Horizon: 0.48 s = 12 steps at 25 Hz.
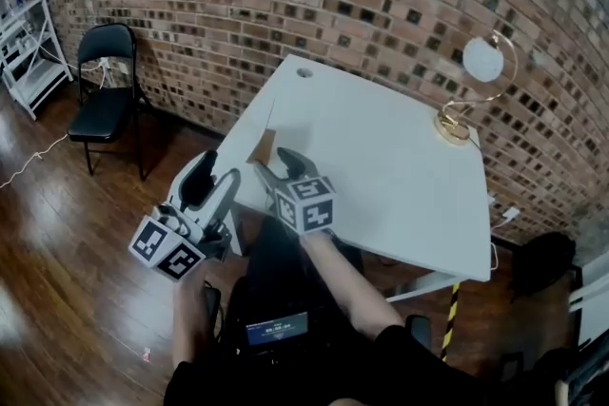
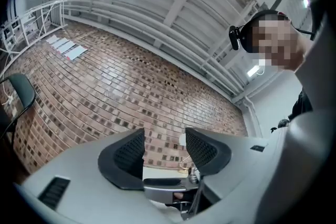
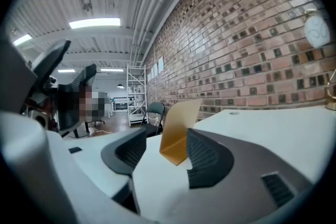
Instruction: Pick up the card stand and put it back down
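The card stand (image 1: 264, 147) is a tan folded card standing on the white table (image 1: 400, 176) near its left front edge. In the right gripper view the card stand (image 3: 178, 131) stands upright on the tabletop between the jaws, close beside the right finger (image 3: 207, 157), and I see no pad pressing on it. My right gripper (image 1: 273, 163) is open around it. My left gripper (image 1: 214, 178) hangs off the table's left side, over the floor, tilted upward. Its jaws are apart in the left gripper view with nothing between them (image 2: 164, 147).
A lamp with a gold base (image 1: 455, 125) and white globe stands at the table's far right. A cable hole (image 1: 304, 71) sits near the far corner. A black folding chair (image 1: 105, 86) and a white shelf (image 1: 24, 43) stand by the brick wall at the left.
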Each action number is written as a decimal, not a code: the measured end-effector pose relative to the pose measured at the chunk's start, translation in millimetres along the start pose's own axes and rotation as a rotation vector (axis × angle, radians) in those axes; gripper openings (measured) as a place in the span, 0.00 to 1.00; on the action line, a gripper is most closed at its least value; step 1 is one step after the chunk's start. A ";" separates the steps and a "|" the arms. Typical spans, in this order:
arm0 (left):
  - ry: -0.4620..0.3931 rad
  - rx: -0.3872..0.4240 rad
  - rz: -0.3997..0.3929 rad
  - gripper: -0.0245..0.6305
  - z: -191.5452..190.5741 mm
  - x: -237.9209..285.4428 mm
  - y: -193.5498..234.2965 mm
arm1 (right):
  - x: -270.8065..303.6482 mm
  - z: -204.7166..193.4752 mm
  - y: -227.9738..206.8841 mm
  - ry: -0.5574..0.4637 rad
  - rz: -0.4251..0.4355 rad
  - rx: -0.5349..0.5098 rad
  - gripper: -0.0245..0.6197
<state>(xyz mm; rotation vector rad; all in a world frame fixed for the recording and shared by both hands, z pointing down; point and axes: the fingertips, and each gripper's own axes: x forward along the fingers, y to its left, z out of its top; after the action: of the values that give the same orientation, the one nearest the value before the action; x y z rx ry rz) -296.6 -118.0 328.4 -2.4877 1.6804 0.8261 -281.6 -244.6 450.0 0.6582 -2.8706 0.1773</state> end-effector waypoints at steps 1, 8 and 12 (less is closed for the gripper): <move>-0.004 -0.009 0.000 0.40 0.8 0.8 2.6 | 9.1 -2.2 2.2 0.019 -0.004 0.007 0.46; -0.034 -0.079 0.006 0.40 -8.0 -10.6 6.7 | 64.3 -4.9 1.7 0.137 -0.090 0.009 0.48; -0.052 -0.081 0.013 0.40 -4.6 -22.7 2.1 | 74.9 -7.2 -11.8 0.188 -0.085 0.065 0.39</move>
<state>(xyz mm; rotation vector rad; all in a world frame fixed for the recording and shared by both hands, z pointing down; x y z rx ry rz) -302.8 -100.9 342.8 -2.4849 1.6813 0.9706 -341.5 -285.4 473.7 0.7323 -2.6622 0.3044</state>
